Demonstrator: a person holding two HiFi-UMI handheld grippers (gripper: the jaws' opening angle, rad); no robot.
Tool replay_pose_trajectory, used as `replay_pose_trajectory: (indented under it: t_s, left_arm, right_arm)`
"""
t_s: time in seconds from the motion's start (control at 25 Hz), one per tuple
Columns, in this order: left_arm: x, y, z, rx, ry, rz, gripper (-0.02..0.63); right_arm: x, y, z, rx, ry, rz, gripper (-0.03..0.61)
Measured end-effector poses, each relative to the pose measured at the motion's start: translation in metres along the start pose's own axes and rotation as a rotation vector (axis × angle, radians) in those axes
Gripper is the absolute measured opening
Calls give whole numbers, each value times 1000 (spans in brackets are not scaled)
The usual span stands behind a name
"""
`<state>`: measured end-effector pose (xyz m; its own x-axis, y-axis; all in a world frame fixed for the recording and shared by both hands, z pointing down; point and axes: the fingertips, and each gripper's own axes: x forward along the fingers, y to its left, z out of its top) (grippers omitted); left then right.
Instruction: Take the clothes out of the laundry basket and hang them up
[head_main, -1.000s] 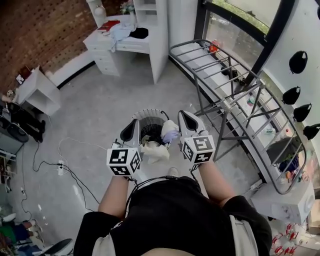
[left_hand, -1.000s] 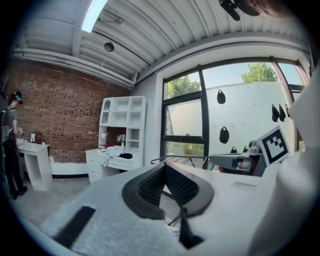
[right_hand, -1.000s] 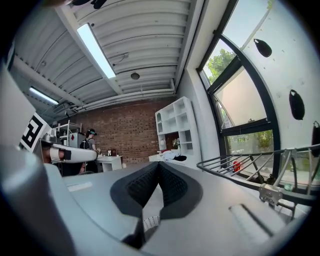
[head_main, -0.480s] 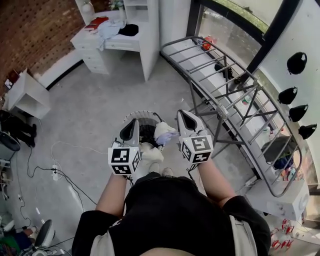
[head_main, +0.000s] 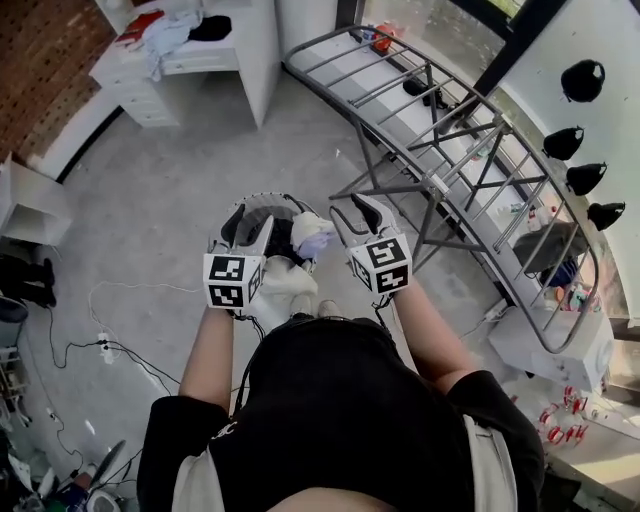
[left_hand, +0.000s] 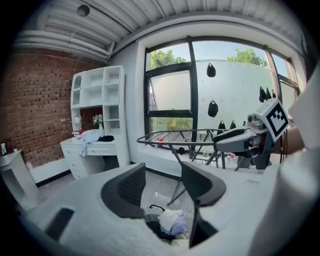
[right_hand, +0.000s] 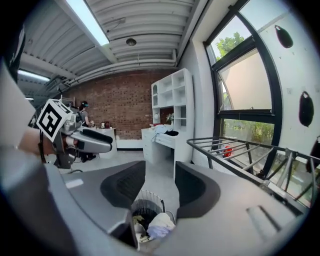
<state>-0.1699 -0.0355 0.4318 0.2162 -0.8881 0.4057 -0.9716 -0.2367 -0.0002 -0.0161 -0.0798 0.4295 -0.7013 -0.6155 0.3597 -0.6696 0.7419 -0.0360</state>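
Clothes (head_main: 310, 238) lie heaped in the laundry basket (head_main: 262, 202), just above the middle of the head view, on the floor ahead of me. On top I see a crumpled white piece with a pale lavender one tucked against it. A cream fold spills over the near rim toward the bottom of the frame. The basket is round, with a white slatted wall and a dark inside.

My left gripper (head_main: 248, 222) hangs over the basket's left rim. My right gripper (head_main: 357, 212) sits just right of the pile, and both tip downward at it. Both claws have just been opening. Their jaws stand well apart with nothing gripped, and the pile shows only through the gaps, farther off. I reckon they are spread like this to come down on a garment from either side.

The drying rack (head_main: 450, 150) runs diagonally across the upper right, near the basket, so any carry should be short.
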Motion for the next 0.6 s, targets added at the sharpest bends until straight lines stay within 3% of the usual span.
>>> replay_pose_trajectory:
  t_s: [0.32, 0.6]
  left_arm:
    - [59, 11, -95, 19, 223, -77, 222]
    - [95, 1, -172, 37, 374, -166, 222]
  right_arm:
    - [42, -5, -105, -46, 269, -5, 186]
    - [69, -10, -202, 68, 447, -5, 184]
